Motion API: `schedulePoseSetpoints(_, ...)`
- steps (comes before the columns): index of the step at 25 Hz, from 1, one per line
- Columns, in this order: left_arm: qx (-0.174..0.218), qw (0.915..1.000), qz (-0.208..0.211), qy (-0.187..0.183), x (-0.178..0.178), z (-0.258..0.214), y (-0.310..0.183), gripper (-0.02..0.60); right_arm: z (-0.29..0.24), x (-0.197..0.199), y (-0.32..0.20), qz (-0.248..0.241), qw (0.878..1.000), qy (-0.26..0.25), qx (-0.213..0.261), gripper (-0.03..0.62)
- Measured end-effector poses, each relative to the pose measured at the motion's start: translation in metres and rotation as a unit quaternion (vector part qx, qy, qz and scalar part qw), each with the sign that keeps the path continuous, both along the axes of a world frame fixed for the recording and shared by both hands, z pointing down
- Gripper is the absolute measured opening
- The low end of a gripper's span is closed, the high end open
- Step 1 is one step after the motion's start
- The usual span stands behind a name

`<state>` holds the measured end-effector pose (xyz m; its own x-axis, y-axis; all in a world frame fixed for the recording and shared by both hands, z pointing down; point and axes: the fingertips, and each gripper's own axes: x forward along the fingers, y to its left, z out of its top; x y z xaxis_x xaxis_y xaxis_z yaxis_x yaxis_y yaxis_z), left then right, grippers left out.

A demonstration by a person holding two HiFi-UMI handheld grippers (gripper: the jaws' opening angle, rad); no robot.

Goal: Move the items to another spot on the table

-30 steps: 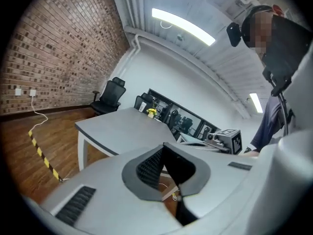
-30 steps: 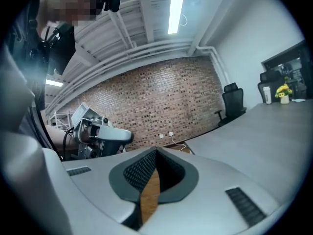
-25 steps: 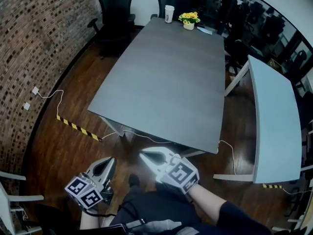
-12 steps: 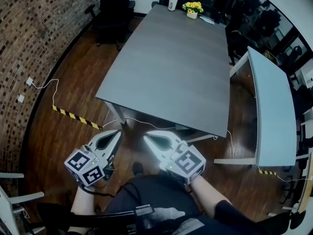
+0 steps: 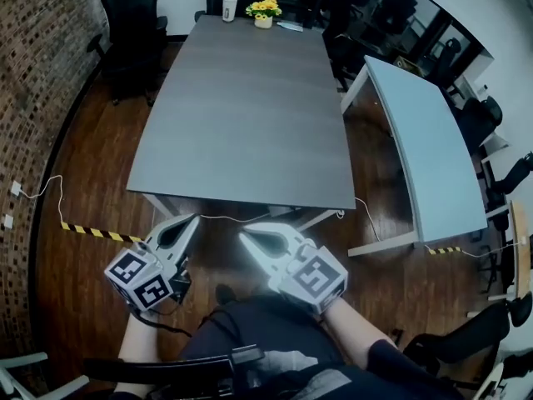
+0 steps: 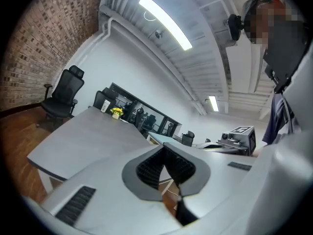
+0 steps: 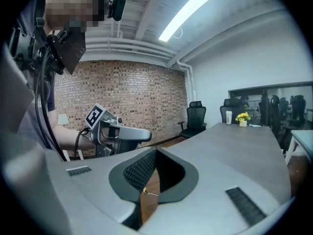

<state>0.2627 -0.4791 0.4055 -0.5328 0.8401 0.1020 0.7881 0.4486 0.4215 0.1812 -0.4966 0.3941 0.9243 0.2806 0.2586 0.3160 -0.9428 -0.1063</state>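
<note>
A white paper cup [image 5: 231, 7], a small pot of yellow flowers [image 5: 264, 11] and a flat pale item [image 5: 291, 26] stand at the far end of the long grey table [image 5: 241, 132]. My left gripper [image 5: 192, 220] and right gripper [image 5: 245, 237] are held side by side over the floor, short of the table's near edge. Both are shut with nothing between the jaws. The left gripper view shows the cup [image 6: 103, 107] and flowers [image 6: 116, 112] far beyond its closed jaws. In the right gripper view the cup [image 7: 228, 117] and flowers [image 7: 242, 118] are also distant.
A second, pale blue table [image 5: 425, 140] stands to the right. Black office chairs [image 5: 133, 11] line the far end and left side, next to a brick wall [image 5: 33, 73]. A cable and striped floor tape [image 5: 92, 232] lie near the table's front left leg.
The head view has swung, so the table now sits further left. Both grippers have lifted a little toward the table's near edge and stayed shut.
</note>
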Motion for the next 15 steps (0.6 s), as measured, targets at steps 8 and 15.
schedulePoseSetpoints(8, 0.009, 0.9978, 0.057, 0.033, -0.063, 0.009, 0.036, 0.01, 0.015, -0.065, 0.034, 0.076, 0.997, 0.017, 0.026, -0.017)
schedulePoseSetpoints(15, 0.016, 0.9945, 0.055, 0.088, -0.079, 0.003, 0.078, 0.009, 0.017, -0.089, 0.088, 0.084, 0.993, 0.074, 0.03, -0.017)
